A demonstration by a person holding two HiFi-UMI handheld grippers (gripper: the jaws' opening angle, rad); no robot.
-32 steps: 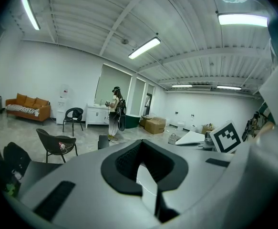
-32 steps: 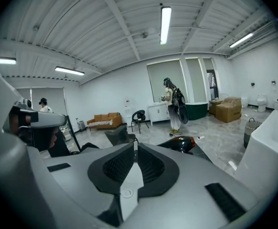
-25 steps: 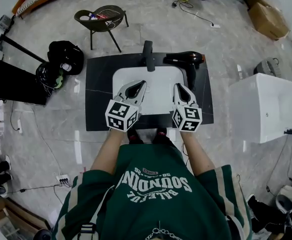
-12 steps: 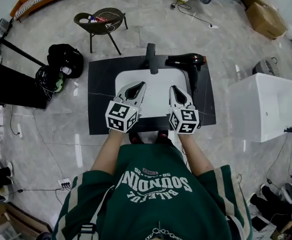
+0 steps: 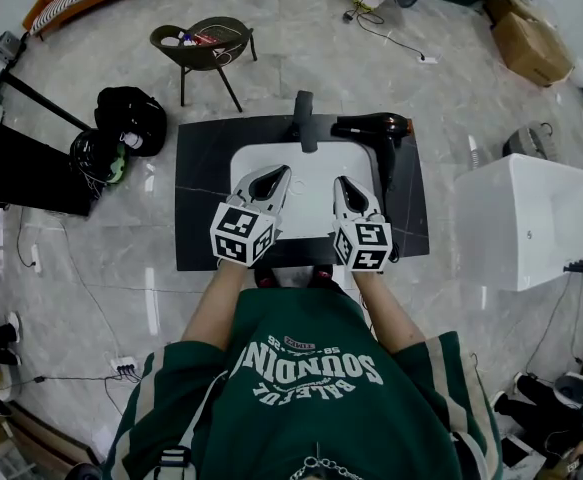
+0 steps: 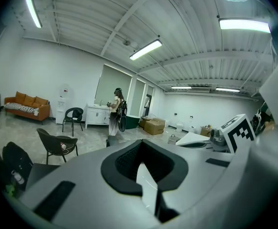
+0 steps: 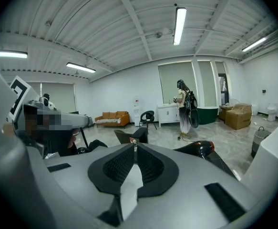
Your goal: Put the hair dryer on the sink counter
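Near the black plastic hair dryer (image 5: 376, 125), the right gripper (image 5: 340, 182) and left gripper (image 5: 277, 176) (both empty) are being held shut; a careless swing could dislodge it.

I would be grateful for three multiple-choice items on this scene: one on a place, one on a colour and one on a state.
1. Where is the hair dryer? A. on the counter, right of the faucet; B. in a drawer; C. on a shelf.
2. What colour is the basin? A. black; B. white; C. green.
3. How is the right gripper? A. shut on the dryer; B. wide open; C. shut, empty.
Answers: 1 A, it lies at the counter's back right corner; 2 B, it shows white against the dark counter; 3 C, its jaws meet with nothing between them.
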